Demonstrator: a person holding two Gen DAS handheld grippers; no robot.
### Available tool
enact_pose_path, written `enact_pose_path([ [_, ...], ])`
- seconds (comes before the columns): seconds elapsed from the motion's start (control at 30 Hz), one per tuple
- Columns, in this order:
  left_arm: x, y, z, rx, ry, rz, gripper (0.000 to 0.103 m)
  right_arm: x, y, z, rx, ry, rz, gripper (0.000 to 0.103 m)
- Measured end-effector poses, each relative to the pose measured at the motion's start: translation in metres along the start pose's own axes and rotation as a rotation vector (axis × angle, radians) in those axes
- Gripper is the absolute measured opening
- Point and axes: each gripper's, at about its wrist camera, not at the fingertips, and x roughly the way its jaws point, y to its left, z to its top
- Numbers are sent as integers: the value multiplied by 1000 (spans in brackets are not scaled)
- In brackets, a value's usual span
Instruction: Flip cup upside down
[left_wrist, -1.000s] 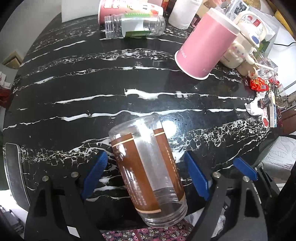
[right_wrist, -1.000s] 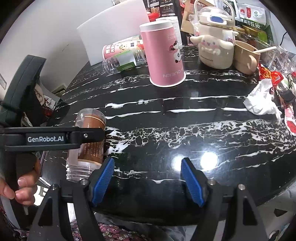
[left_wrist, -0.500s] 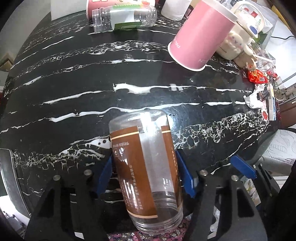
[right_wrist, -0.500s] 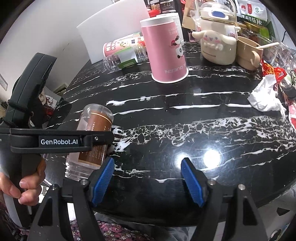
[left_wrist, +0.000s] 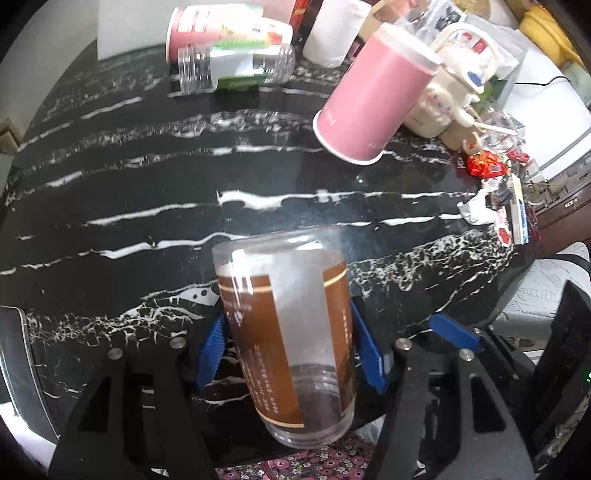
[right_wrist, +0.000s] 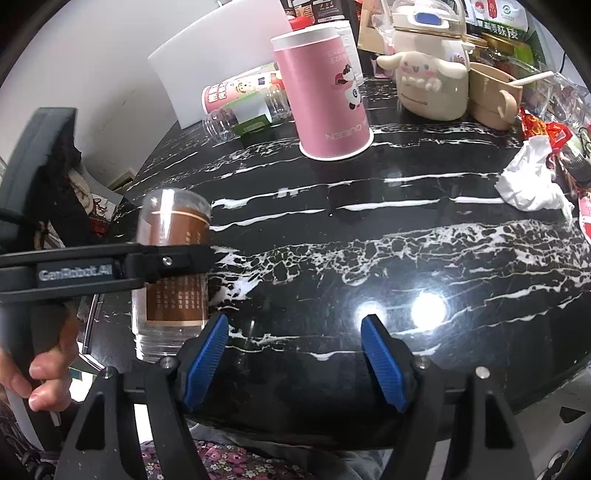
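A clear plastic cup (left_wrist: 291, 332) with a brown label is clamped between the blue pads of my left gripper (left_wrist: 291, 350). It is lifted at the near edge of the black marble table (left_wrist: 184, 177), its closed base pointing away and its open rim toward the camera. In the right wrist view the cup (right_wrist: 171, 258) stands nearly upright at the left, base up, crossed by the left gripper's black finger. My right gripper (right_wrist: 295, 354) is open and empty over the table's front edge.
A pink paper cup (right_wrist: 325, 99) stands upside down at the table's far middle. A clear bottle (right_wrist: 243, 116) lies on its side behind it. A cream mug-shaped jar (right_wrist: 428, 77), a beige cup, snack wrappers and a crumpled tissue (right_wrist: 532, 184) crowd the far right.
My left gripper closed on the cup and lifted it. The cup has turned from lying tilted to nearly upright with its base up. The right gripper has stayed open.
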Motion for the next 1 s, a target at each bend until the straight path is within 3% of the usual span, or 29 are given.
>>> enact_pose_path([
  [0.43, -66, 11, 17, 24, -189, 49, 61, 0, 3, 2, -2, -6, 8, 75],
  [0.6, -78, 21, 32, 32, -286, 112, 61, 3, 3, 7, -3, -12, 1, 75],
  [0.77, -73, 35, 51, 23, -356, 172, 61, 6, 3, 13, -8, -24, -3, 75],
  [0.9, -63, 43, 63, 26, -453, 267, 61, 8, 3, 16, -2, -30, -2, 75],
  [1.0, -52, 51, 71, 15, -476, 259, 61, 10, 3, 17, -1, -28, -3, 75],
])
